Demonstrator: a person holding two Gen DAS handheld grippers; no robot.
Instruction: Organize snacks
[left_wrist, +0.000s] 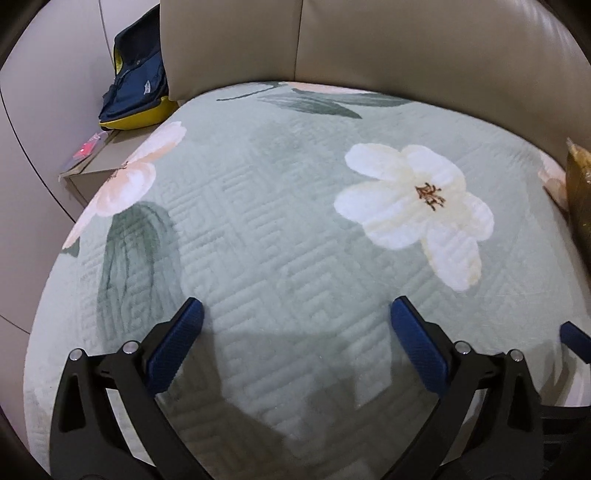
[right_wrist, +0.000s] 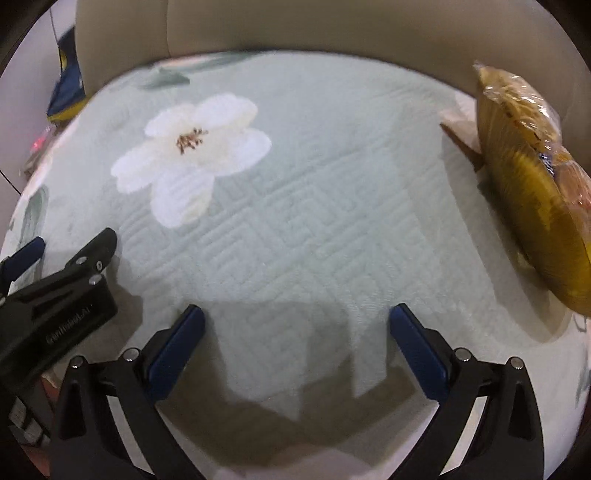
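A yellow-gold snack bag (right_wrist: 532, 206) in clear wrap lies on the green flowered quilt (right_wrist: 314, 221) at the far right, leaning toward the beige sofa back. Its edge (left_wrist: 580, 192) shows at the right rim of the left wrist view. My right gripper (right_wrist: 297, 314) hovers over the quilt, open, nothing between its blue pads, left of and nearer than the bag. My left gripper (left_wrist: 297, 306) is open too, empty, over the quilt's middle. In the right wrist view the left gripper (right_wrist: 70, 258) appears at the lower left.
Beige sofa back cushions (left_wrist: 406, 44) rise behind the quilt. A navy and yellow bag (left_wrist: 136, 85) rests at the back left on a grey ledge (left_wrist: 96, 162), with a small red item beside it. A large white flower print (left_wrist: 417, 206) marks the quilt.
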